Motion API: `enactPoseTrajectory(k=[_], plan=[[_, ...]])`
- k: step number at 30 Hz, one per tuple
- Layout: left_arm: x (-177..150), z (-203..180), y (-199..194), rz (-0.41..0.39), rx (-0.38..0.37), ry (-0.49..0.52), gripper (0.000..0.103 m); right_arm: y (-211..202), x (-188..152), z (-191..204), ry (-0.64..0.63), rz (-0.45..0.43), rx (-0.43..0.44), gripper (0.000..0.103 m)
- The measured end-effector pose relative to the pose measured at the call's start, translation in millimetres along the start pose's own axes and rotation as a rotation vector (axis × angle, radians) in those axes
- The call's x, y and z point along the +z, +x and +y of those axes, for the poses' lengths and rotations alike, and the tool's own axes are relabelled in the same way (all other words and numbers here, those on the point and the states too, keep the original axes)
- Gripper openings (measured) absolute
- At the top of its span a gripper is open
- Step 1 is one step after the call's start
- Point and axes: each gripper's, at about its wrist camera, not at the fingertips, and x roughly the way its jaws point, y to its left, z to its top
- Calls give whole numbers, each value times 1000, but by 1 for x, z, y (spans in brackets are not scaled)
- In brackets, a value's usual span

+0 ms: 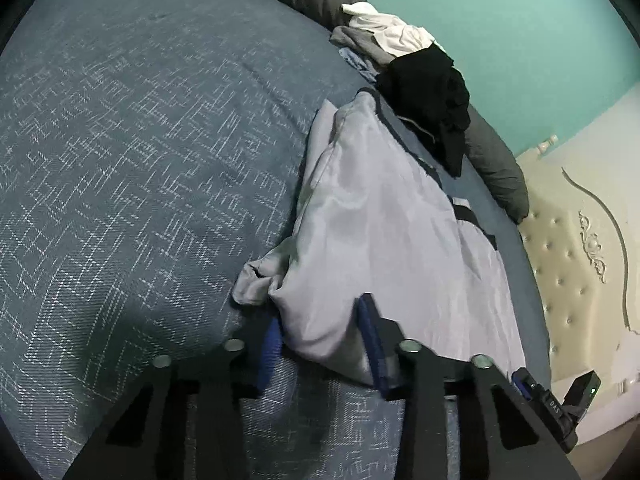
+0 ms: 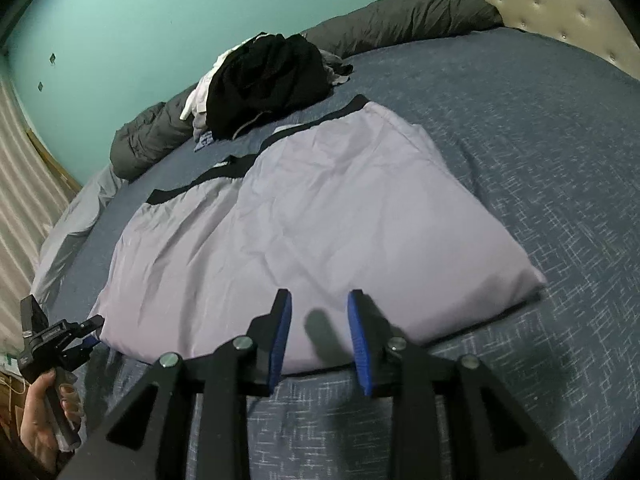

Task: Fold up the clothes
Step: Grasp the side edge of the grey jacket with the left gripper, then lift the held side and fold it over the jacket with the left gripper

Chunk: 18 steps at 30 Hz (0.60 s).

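Left wrist view: left gripper (image 1: 322, 344) low over the bed (image 1: 140, 140), its blue-padded jaws closed on a bunched corner of the lavender shorts (image 1: 384, 240); fabric fills the gap between the pads. Only this view shows that crumpled corner flap, plus the cream tufted headboard (image 1: 568, 264) with its carved scroll, at the bed's right edge

Right wrist view: right gripper (image 2: 319, 332) with jaws apart, nothing between them, just over the near hem of the shorts (image 2: 320, 216); the pads cast a shadow on the cloth but do not pinch it. Only this view shows the whole garment spread flat: smooth, slightly shiny thin fabric, black elastic waistband at the far edge, one side folded over the middle. It also shows the left gripper (image 2: 94, 330) at the garment's near left corner and the person's hand (image 2: 48, 412) on its handle

No containers. Unfolded clothes pile (image 2: 264, 76) (black on top, white and grey beneath) sits at the bed's far edge against a dark grey quilted duvet roll (image 2: 400, 16). Bedspread: blue woven, pale crosshatch pattern. Wall (image 2: 140, 20) teal
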Motion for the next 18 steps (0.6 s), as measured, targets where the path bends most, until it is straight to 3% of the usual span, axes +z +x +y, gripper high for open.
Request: enactPoseTrajectory(k=[6, 18], plan=[[5, -17, -5, -28, -25, 40, 12, -7, 2, -12, -47, -24, -40, 29], [9, -64, -18, -87, -107, 119, 8, -18, 7, -46, 14, -49, -29, 29]])
